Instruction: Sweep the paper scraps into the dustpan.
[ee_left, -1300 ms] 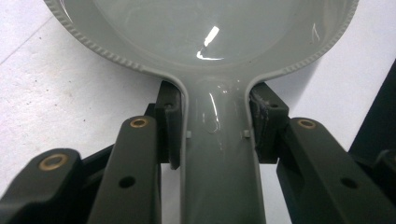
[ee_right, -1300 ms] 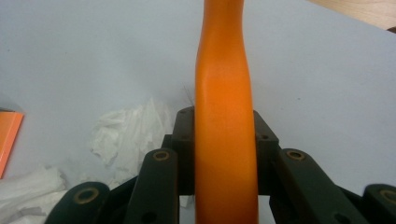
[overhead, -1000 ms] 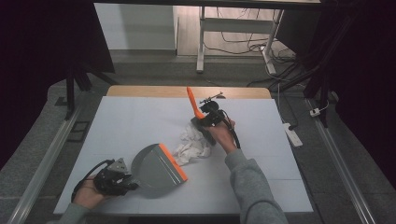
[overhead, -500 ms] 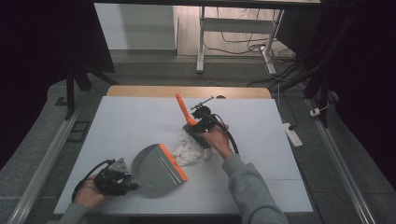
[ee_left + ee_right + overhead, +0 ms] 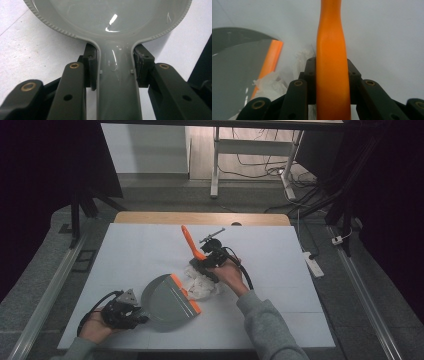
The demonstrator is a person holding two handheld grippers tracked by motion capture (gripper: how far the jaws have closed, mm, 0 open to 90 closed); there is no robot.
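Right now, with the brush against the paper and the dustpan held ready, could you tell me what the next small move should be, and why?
Probably a short sweep toward the dustpan. The right gripper clamps the orange brush, the crumpled paper lies against the pan's orange lip, and the left gripper grips its handle.

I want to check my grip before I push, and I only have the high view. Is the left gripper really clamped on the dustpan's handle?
Observer: Yes. In the left gripper view the left gripper has both pads pressed against the sides of the grey dustpan handle.
Operator: And the brush on the right?
Observer: The right gripper is shut on the orange brush handle, which runs straight up between the jaws.
Operator: Has the paper reached the pan?
Observer: In the right gripper view the crumpled white paper lies against the pan's orange lip, one corner lapping over it.
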